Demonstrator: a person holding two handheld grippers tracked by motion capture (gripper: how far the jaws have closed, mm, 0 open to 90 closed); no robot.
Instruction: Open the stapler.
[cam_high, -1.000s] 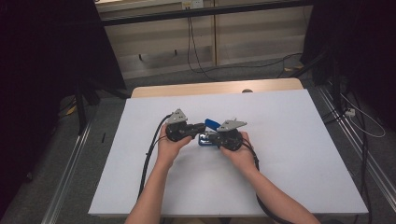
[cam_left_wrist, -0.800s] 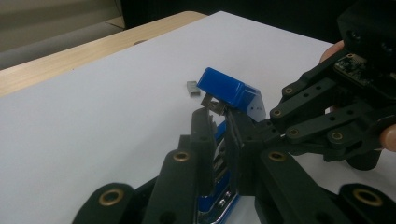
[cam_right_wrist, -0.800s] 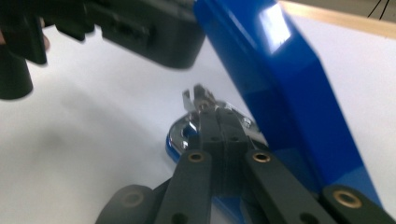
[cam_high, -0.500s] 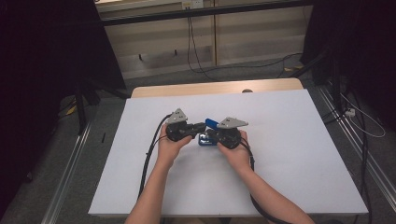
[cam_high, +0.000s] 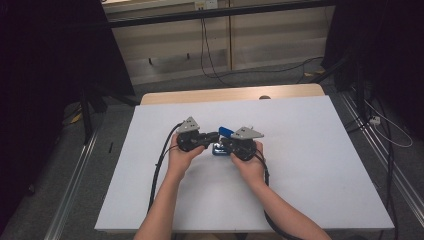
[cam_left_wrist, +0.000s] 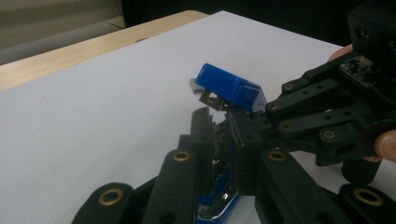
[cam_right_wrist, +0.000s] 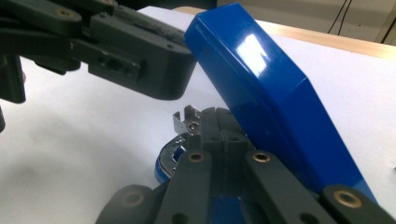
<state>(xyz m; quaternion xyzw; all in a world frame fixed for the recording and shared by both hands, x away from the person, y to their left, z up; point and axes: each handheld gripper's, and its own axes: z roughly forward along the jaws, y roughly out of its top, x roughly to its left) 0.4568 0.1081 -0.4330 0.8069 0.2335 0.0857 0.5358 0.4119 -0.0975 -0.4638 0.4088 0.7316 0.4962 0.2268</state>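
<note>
A blue stapler (cam_high: 225, 132) lies open at the middle of the white table (cam_high: 310, 165), its blue cover (cam_left_wrist: 229, 86) tilted up off the chrome and blue base (cam_left_wrist: 219, 205). My left gripper (cam_high: 212, 139) comes in from the left, its jaws (cam_left_wrist: 219, 123) nearly together on the stapler's base part. My right gripper (cam_high: 226, 142) meets it from the right with its jaws pressed shut (cam_right_wrist: 219, 116), just under the raised cover (cam_right_wrist: 271, 98) and beside a small metal bracket (cam_right_wrist: 187, 122). What, if anything, sits between the right jaws is hidden.
Cables (cam_high: 160, 170) trail from both grippers toward the table's near edge. A wooden strip (cam_high: 230, 94) runs along the table's far edge, with dark floor and metal rails (cam_high: 75, 180) on both sides.
</note>
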